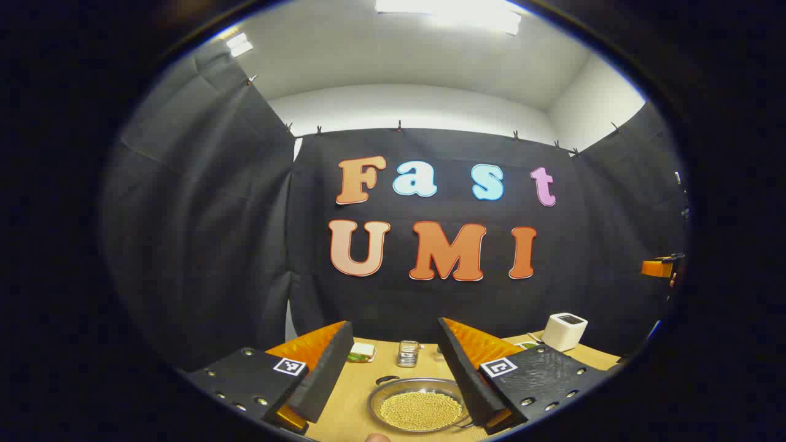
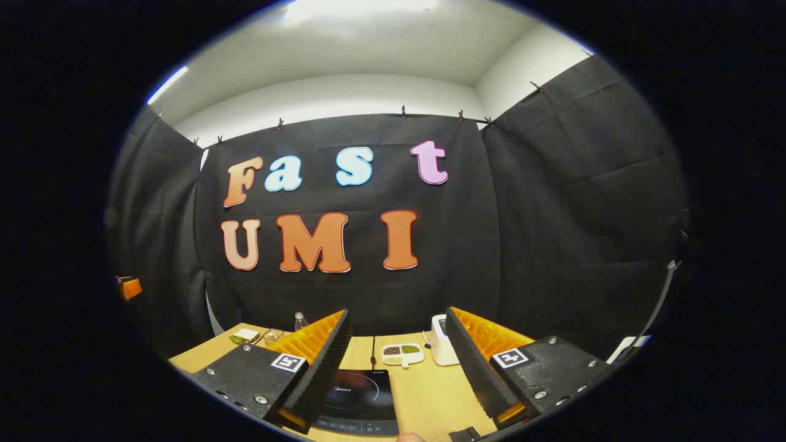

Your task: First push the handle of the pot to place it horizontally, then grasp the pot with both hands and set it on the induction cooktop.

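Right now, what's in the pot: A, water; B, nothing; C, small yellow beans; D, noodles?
C: in the left gripper view the pot on the table holds a heap of small round yellow beans.

Your pot (image 1: 417,400) is shiny bare metal, holding matt, grainy yellow beads (image 1: 420,410); your cooktop (image 2: 359,396) is smooth, glossy black glass; the table (image 2: 430,393) looks like pale, matt wood grain; the toaster (image 1: 564,331) is smooth white plastic; the wall (image 2: 552,233) is creased matt cloth.
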### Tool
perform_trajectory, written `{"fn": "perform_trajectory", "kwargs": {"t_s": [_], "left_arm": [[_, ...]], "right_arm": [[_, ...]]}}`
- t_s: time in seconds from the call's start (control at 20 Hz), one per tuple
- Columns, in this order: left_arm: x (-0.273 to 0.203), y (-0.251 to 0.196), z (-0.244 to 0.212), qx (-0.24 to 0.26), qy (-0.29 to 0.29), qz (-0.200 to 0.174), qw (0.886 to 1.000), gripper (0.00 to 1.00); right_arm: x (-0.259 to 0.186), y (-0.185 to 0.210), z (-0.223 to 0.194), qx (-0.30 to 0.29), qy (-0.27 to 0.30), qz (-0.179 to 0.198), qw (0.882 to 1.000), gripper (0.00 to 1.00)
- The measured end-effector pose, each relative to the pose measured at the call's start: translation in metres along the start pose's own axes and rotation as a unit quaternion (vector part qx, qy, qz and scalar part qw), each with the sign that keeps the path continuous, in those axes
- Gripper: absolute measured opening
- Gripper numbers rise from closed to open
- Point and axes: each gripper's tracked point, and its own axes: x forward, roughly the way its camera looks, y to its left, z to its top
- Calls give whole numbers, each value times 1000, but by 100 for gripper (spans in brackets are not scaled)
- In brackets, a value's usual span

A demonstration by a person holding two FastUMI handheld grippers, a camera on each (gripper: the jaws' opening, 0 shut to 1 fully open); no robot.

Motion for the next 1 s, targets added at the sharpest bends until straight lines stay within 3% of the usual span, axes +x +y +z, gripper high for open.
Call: {"fn": "perform_trajectory", "kwargs": {"t_s": [0.05,0.15,0.2,0.65,1.0], "left_arm": [[1,-2,-1,-4,3,-4,1000,88],[3,-4,-7,-6,10,-5,1000,87],[6,-4,-8,-4,13,-3,1000,87],[12,-4,-5,19,7,8,1000,88],[14,-16,-14,15,23,-18,999,88]], "right_arm": [[2,-1,-2,2,2,-2,1000,100],[4,-2,-4,4,6,-4,1000,100],[4,-3,-5,4,7,-3,1000,95],[8,-4,-9,-1,9,-5,1000,95],[9,-10,-9,5,10,-9,1000,95]]}}
